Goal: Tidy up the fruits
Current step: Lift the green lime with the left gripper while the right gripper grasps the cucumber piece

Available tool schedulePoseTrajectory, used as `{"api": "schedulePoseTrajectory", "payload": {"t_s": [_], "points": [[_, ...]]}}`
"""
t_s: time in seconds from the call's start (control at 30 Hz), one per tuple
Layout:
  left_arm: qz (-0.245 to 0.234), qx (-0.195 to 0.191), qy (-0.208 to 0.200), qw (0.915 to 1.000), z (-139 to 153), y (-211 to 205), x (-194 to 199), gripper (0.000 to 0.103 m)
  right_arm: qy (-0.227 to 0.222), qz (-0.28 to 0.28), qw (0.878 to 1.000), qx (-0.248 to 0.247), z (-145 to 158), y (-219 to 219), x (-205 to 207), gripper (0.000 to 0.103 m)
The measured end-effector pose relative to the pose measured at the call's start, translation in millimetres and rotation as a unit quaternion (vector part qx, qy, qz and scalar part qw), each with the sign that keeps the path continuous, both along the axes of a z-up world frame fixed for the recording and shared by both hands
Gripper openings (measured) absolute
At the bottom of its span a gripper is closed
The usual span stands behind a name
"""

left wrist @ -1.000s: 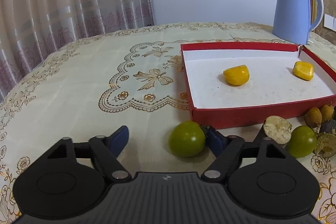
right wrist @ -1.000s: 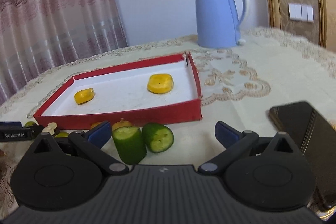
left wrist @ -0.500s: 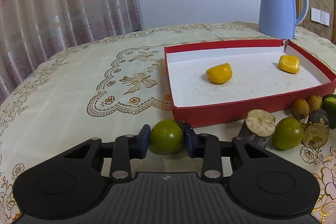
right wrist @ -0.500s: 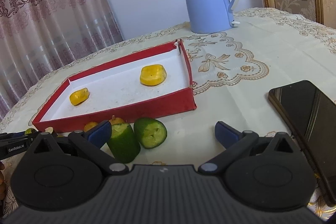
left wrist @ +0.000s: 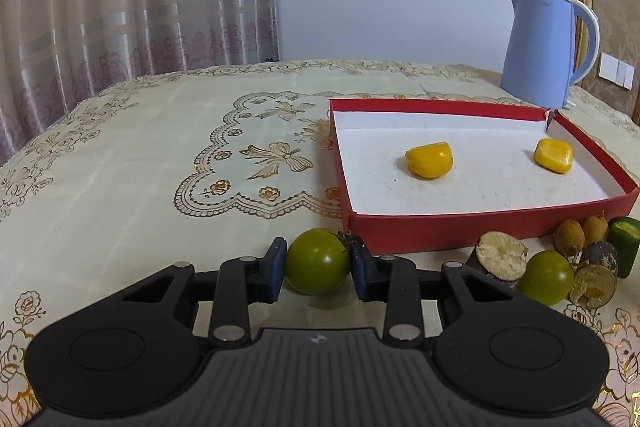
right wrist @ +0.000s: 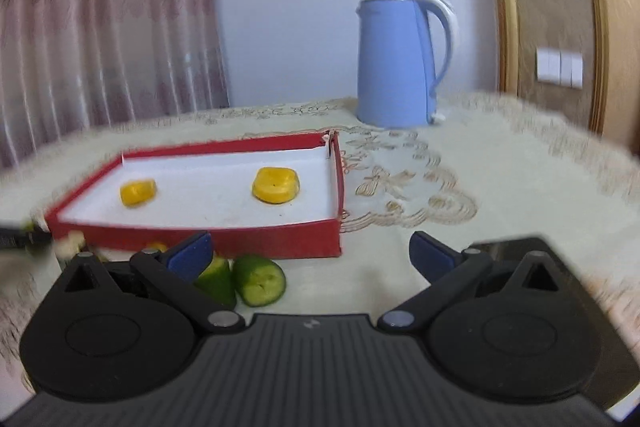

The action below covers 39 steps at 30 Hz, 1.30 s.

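Observation:
My left gripper is shut on a green tomato just in front of the red tray's near left corner. The tray holds two yellow fruit pieces. A second green tomato, brown cut pieces and small brown fruits lie right of it, along the tray's front. My right gripper is open and empty, with two cucumber pieces between its fingers, near the left one. The tray and yellow pieces lie beyond.
A blue kettle stands behind the tray. A black phone lies on the cloth behind my right gripper's right finger. The patterned tablecloth stretches left of the tray; curtains hang behind.
My left gripper closed around the green tomato and now holds it. My right gripper shifted, its view is blurred with motion, and the cucumber pieces sit nearer its left finger.

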<state>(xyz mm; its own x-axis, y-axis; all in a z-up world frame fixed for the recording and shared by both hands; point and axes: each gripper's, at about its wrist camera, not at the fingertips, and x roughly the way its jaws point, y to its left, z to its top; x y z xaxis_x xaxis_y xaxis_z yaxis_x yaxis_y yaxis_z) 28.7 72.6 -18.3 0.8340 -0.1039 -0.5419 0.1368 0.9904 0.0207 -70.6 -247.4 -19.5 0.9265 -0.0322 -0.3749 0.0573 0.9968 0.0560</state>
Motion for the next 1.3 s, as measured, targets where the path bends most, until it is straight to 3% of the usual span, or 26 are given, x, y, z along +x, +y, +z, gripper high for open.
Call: {"api": "schedulePoseTrajectory", "payload": {"t_s": [0.03, 0.1, 0.13, 0.3, 0.4, 0.57, 0.73, 0.8, 0.97, 1.2, 1.3], "points": [[0.001, -0.001, 0.000, 1.0000, 0.0, 0.4, -0.1, 0.033, -0.001, 0.015, 1.000, 0.004, 1.4, -0.4, -1.3, 0.102], [0.002, -0.003, 0.000, 1.0000, -0.1, 0.8, 0.1, 0.033, 0.003, 0.046, 0.999, 0.014, 3.1, 2.4, -3.6, 0.087], [0.003, -0.004, -0.001, 1.0000, -0.1, 1.1, 0.3, 0.033, 0.007, 0.058, 0.998, 0.014, 3.3, 4.9, -3.6, 0.085], [0.007, -0.005, -0.001, 1.0000, -0.6, 2.1, 0.0, 0.033, 0.029, 0.092, 0.995, -0.010, -1.7, 20.1, -0.4, 0.050], [0.009, -0.008, 0.000, 0.9999, -0.7, 3.2, 0.8, 0.033, 0.035, 0.110, 0.993, -0.010, -3.0, 25.4, -3.3, 0.034], [0.008, -0.008, -0.002, 0.9999, -0.9, 3.1, 0.1, 0.033, 0.040, 0.133, 0.990, -0.023, -6.3, 37.6, -0.5, 0.031], [0.007, -0.009, -0.001, 0.9999, -0.8, 3.1, 0.4, 0.033, 0.046, 0.122, 0.991, -0.042, -10.3, 43.0, 8.6, 0.031], [0.007, -0.007, -0.002, 0.9999, -0.9, 3.0, 0.4, 0.033, 0.059, 0.112, 0.991, -0.045, -11.2, 43.1, 13.6, 0.026], [0.007, -0.006, -0.002, 1.0000, -1.0, 2.4, 1.1, 0.033, 0.073, 0.112, 0.989, -0.069, -14.1, 50.3, 17.0, 0.030], [0.008, -0.004, -0.002, 1.0000, -1.2, 2.3, 1.4, 0.033, 0.091, 0.122, 0.988, -0.012, -14.2, 35.5, 26.8, 0.031], [0.009, -0.003, -0.002, 1.0000, -1.0, 3.1, 1.5, 0.033, 0.094, 0.118, 0.988, -0.021, -14.6, 39.3, 31.5, 0.030]]}}
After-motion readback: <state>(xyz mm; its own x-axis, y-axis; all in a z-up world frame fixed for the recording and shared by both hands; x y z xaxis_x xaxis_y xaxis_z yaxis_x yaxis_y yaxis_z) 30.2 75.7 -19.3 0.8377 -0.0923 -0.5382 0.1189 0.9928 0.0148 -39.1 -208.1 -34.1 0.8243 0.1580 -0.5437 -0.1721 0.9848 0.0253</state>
